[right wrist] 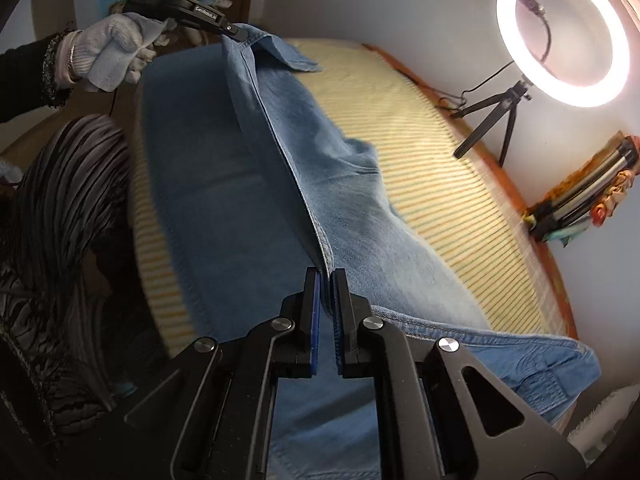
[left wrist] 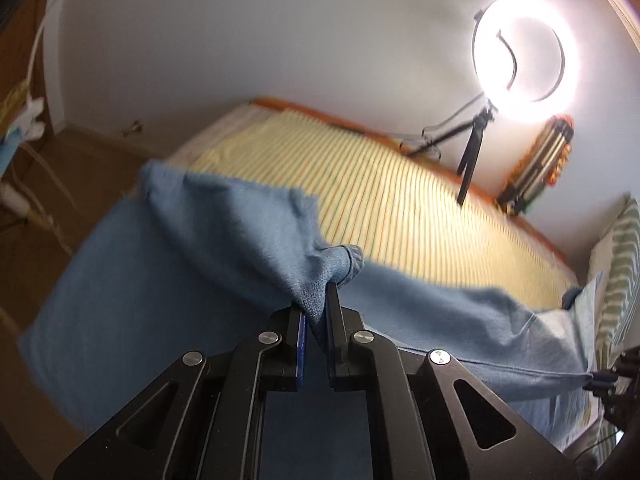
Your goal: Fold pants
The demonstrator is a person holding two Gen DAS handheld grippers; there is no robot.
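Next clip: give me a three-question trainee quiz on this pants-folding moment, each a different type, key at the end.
1. True or false: the left gripper has its jaws shut on the jeans.
2. The right gripper grips the jeans at: A) a seamed edge, B) nothing, C) the bed cover.
3. Fill in: the bed cover under the jeans is yellow with a ____ pattern.

Key: 1 true; 2 A; 3 striped. The ring light is lit.
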